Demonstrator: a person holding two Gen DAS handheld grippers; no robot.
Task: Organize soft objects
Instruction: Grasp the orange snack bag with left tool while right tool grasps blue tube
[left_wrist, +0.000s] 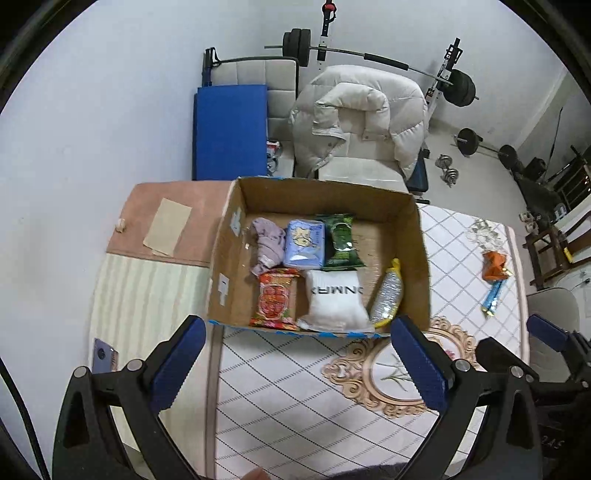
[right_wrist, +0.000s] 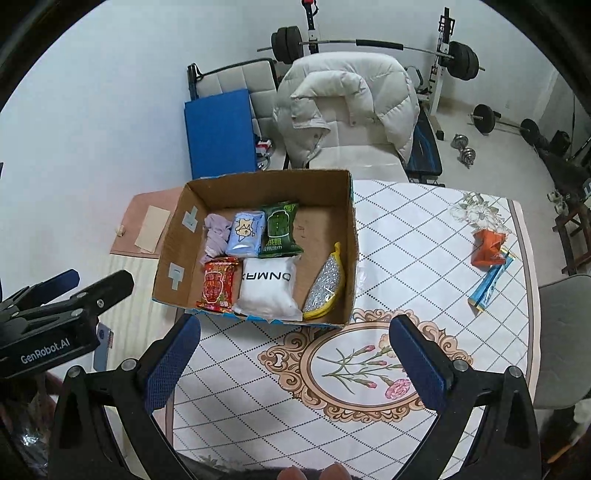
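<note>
A cardboard box (left_wrist: 402, 201) (right_wrist: 255, 184) stands on the table. Inside lie a purple cloth (left_wrist: 266, 243) (right_wrist: 216, 232), a light blue pack (left_wrist: 303, 243) (right_wrist: 245, 234), a green pack (left_wrist: 341, 242) (right_wrist: 280, 230), a red packet (left_wrist: 275, 299) (right_wrist: 218, 286), a white pouch (left_wrist: 334, 302) (right_wrist: 267, 288) and a yellow-edged silver sponge (left_wrist: 388, 295) (right_wrist: 327, 286). An orange pack (left_wrist: 495, 266) (right_wrist: 487, 247) and a blue stick pack (left_wrist: 493, 299) (right_wrist: 491, 282) lie on the table to the right. My left gripper (left_wrist: 299, 365) and right gripper (right_wrist: 295, 363) are open and empty, in front of the box.
The table has a white diamond-pattern cloth (left_wrist: 295, 387) (right_wrist: 406, 240). A pink mat (left_wrist: 147, 206) with paper lies left. A phone (left_wrist: 107, 360) lies at the front left. Chairs with a white puffy jacket (left_wrist: 362, 118) (right_wrist: 347, 103), a blue pad and weights stand behind.
</note>
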